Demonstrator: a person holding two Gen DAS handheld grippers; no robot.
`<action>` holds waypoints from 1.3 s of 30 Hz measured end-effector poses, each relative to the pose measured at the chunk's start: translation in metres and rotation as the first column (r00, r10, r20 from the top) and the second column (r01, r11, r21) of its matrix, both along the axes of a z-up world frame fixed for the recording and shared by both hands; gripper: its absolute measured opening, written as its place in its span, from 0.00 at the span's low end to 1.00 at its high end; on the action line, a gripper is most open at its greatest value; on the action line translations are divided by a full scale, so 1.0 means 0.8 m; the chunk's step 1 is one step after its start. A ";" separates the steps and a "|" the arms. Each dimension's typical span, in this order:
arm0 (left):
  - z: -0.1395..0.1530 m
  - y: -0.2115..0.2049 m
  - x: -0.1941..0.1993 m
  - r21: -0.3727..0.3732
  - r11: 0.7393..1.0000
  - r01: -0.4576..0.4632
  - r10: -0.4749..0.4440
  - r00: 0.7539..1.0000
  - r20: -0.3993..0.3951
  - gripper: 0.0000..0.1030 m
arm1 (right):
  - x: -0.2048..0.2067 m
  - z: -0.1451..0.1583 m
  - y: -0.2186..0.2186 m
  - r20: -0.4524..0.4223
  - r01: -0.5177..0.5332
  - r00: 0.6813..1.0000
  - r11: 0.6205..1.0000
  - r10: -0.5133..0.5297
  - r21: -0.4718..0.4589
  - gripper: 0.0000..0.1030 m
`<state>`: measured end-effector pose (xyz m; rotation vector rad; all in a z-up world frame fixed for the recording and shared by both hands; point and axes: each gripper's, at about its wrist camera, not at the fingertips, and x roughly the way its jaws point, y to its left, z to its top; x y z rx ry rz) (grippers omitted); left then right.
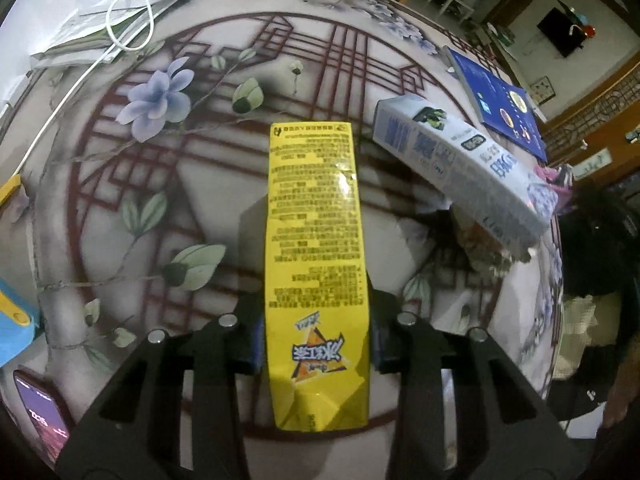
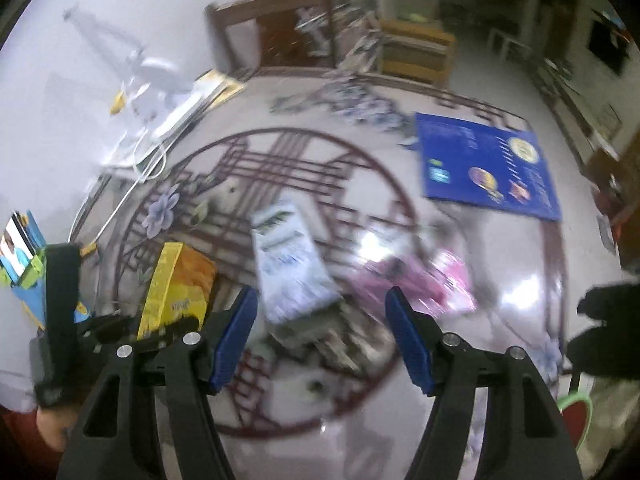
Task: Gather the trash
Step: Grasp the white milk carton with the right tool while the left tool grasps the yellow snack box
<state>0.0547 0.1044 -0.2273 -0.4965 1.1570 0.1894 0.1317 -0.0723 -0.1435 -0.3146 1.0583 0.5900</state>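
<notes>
My left gripper (image 1: 316, 344) is shut on a yellow drink carton (image 1: 314, 264) and holds it lengthwise above the patterned table. A white and blue milk carton (image 1: 464, 168) lies tilted on crumpled wrappers to the right. In the right wrist view my right gripper (image 2: 322, 332) is open and empty, hovering above the same milk carton (image 2: 290, 268). A pink wrapper (image 2: 420, 280) lies just right of it. The yellow carton (image 2: 176, 284) in the left gripper shows at the left. This view is blurred by motion.
A blue booklet (image 2: 484, 164) lies at the far right of the table. Papers and a white cable (image 1: 128, 20) are at the far left. A phone (image 1: 40, 416) and a blue object (image 1: 12, 328) sit at the near left. A black bag (image 2: 612, 328) is at the right edge.
</notes>
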 end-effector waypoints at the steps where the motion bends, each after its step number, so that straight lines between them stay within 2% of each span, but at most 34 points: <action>1: 0.001 0.002 -0.004 -0.010 1.000 0.003 -0.003 1.000 0.002 0.35 | 0.005 -0.006 0.018 0.002 -0.025 1.000 0.999 0.025 -0.027 0.63; 3: 0.000 0.005 -0.007 -0.034 0.999 0.005 -0.005 1.000 0.004 0.35 | 0.012 -0.015 0.041 -0.001 -0.056 0.998 0.997 0.056 -0.055 0.63; 6: 0.000 0.008 -0.009 -0.052 0.999 0.010 -0.009 1.000 0.008 0.35 | 0.027 -0.035 0.070 -0.037 -0.102 0.994 0.990 0.099 -0.101 0.72; 10: 0.001 0.012 -0.011 -0.065 0.998 0.012 -0.011 1.000 0.019 0.35 | 0.035 -0.059 0.091 -0.067 -0.139 0.989 0.977 0.129 -0.163 0.72; 12: 0.001 0.015 -0.011 -0.071 0.997 0.009 -0.007 1.000 0.023 0.35 | 0.034 -0.070 0.099 -0.076 -0.159 0.986 0.967 0.146 -0.201 0.65; 13: 0.000 0.017 -0.012 -0.074 0.997 0.006 -0.004 1.000 0.023 0.35 | 0.032 -0.074 0.100 -0.078 -0.167 0.985 0.961 0.153 -0.219 0.51; 14: 0.000 0.018 -0.013 -0.076 0.997 0.004 -0.002 1.000 0.023 0.35 | 0.029 -0.078 0.101 -0.087 -0.178 0.983 0.956 0.162 -0.234 0.47; 15: -0.001 0.020 -0.014 -0.078 0.997 0.000 0.002 1.000 0.024 0.35 | 0.026 -0.078 0.101 -0.090 -0.181 0.982 0.956 0.164 -0.233 0.47; 21: -0.001 0.022 -0.017 -0.081 0.997 -0.014 0.016 1.000 0.025 0.35 | -0.002 -0.052 0.084 -0.050 -0.161 0.987 0.973 0.154 -0.164 0.46; 28: 0.006 0.011 -0.020 -0.079 0.997 0.003 0.000 0.999 0.033 0.35 | -0.033 -0.007 0.030 -0.028 -0.049 0.998 0.998 0.048 -0.038 0.46; 39: 0.035 -0.031 -0.017 -0.052 0.994 0.095 -0.090 0.993 0.082 0.35 | -0.088 0.014 -0.059 -0.070 0.161 0.985 0.985 -0.156 0.070 0.46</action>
